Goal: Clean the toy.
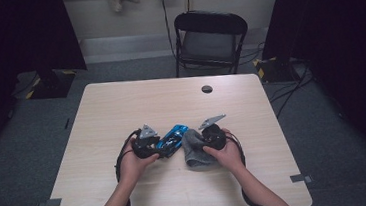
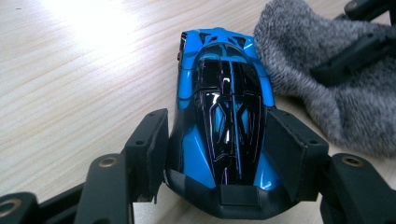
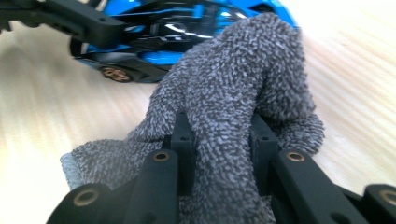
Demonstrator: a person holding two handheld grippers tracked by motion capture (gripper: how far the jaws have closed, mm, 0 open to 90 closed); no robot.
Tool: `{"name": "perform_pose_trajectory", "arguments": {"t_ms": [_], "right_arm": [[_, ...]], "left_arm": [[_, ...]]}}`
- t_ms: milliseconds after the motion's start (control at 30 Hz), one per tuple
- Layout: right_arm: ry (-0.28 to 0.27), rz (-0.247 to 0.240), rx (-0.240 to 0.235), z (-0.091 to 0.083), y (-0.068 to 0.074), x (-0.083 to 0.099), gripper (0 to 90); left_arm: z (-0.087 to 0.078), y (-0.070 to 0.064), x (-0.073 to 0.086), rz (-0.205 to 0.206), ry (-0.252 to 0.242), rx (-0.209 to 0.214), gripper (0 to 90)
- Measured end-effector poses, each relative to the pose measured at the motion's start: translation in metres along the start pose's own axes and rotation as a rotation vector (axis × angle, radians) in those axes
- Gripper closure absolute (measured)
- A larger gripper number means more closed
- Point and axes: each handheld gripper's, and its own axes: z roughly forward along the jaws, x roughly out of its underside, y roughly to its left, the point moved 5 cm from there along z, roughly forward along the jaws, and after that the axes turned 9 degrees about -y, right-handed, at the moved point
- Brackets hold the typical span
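A blue and black toy car [image 2: 223, 116] sits near the middle of the wooden table [image 1: 121, 103], its rear pinched between the left gripper's [image 2: 217, 140] jaws. Just beside it, seemingly touching its side, a grey cloth [image 3: 233, 93] is bunched and clamped in the right gripper [image 3: 219, 140]. A black folding chair [image 1: 209, 38] stands beyond the table.
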Motion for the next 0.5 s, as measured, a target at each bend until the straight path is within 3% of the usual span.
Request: {"name": "perform_pose_trajectory", "arguments": {"t_ms": [500], "right_arm": [[0.026,-0.108,-0.142,0.015,0.058,0.002,70.2]], "left_arm": [[0.000,-0.001,0.000,-0.001,0.004,-0.004,41.0]]}}
